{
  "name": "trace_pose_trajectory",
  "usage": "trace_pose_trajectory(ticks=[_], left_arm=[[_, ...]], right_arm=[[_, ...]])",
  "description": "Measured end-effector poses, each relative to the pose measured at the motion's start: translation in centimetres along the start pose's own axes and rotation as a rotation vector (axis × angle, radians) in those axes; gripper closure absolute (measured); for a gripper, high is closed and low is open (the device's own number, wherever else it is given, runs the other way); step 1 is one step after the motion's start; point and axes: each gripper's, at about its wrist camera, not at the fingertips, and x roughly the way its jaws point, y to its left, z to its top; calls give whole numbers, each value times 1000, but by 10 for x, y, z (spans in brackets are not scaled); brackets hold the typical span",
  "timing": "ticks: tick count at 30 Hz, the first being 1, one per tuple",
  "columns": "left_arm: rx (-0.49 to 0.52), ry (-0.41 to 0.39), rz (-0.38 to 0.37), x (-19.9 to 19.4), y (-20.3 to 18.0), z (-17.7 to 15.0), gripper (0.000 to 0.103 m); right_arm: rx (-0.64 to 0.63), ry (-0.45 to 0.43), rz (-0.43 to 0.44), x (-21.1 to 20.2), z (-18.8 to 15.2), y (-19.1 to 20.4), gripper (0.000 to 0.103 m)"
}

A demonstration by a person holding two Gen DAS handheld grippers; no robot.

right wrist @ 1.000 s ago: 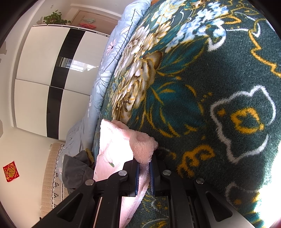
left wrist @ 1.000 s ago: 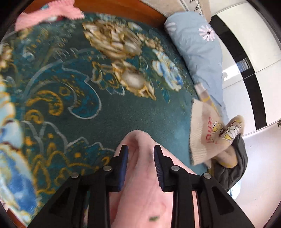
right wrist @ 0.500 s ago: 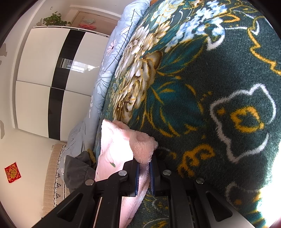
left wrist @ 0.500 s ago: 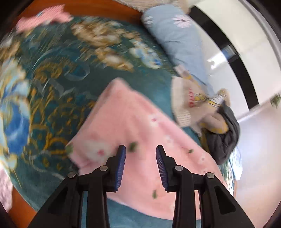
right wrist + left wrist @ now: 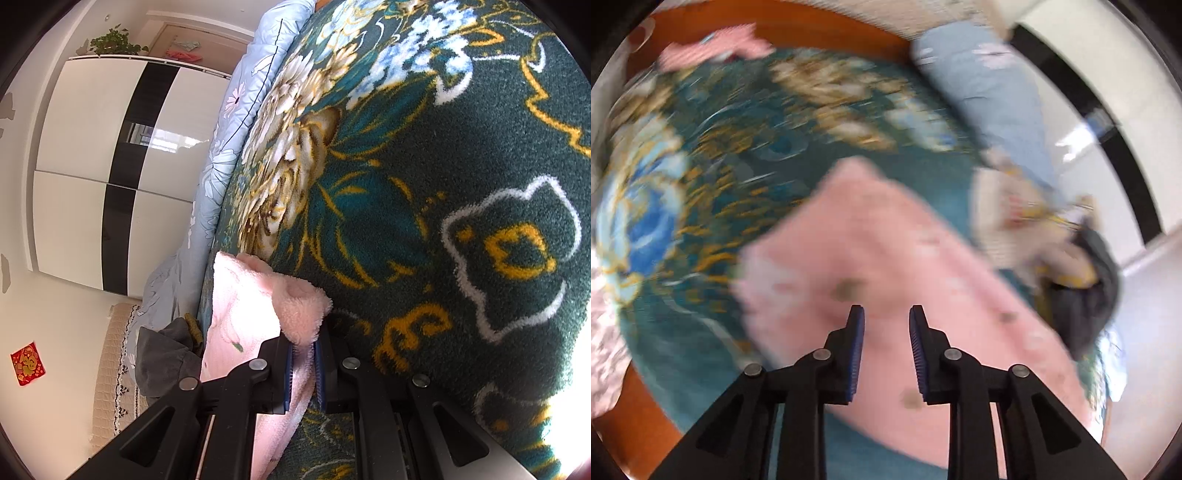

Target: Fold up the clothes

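Note:
A pink fleece garment (image 5: 871, 251) with small flower prints lies folded flat on the dark green floral blanket (image 5: 746, 155). My left gripper (image 5: 886, 314) hovers above its middle, open and empty; this view is blurred. In the right wrist view the same pink garment (image 5: 240, 317) lies at the blanket's edge. My right gripper (image 5: 303, 345) is shut on its fluffy corner, low on the blanket (image 5: 424, 221).
A cream knitted garment (image 5: 1004, 214) and a dark grey garment (image 5: 1082, 295) lie beyond the pink one. Another pink cloth (image 5: 713, 51) sits at the far edge. A light blue quilt (image 5: 236, 133) runs along the bed side, with a white wardrobe (image 5: 92, 166) behind.
My left gripper has let go of the pink garment and pulled up and back, so the whole garment now shows below it. The right gripper has stayed shut on its corner.

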Motion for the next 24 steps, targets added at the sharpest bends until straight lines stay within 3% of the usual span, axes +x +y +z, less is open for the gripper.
trace_pose_trajectory(ticks=[4,7,10,13,17,20,24], left_arm=[[201,26,-150,16,-106,-35,72],[373,102,-195,47,-175,-84,72],[494,182,-219,73,-221,-138,72],[567,244,-260,87,-240,-186,72],[737,230,-189,94,-244,-239,72],[812,144,-195,86,-240,-251,69],[746,172,-247,88,-231,-240,69]], right_arm=[[0,1,2,0,0,0,92],[2,3,8,0,0,-1,92],[3,6,14,1,1,-1,91],[6,9,24,1,1,-1,91],[-7,-1,28,-1,0,3,90],[-55,-22,44,-6,-3,15,90],[-157,-73,96,-17,-11,52,92]])
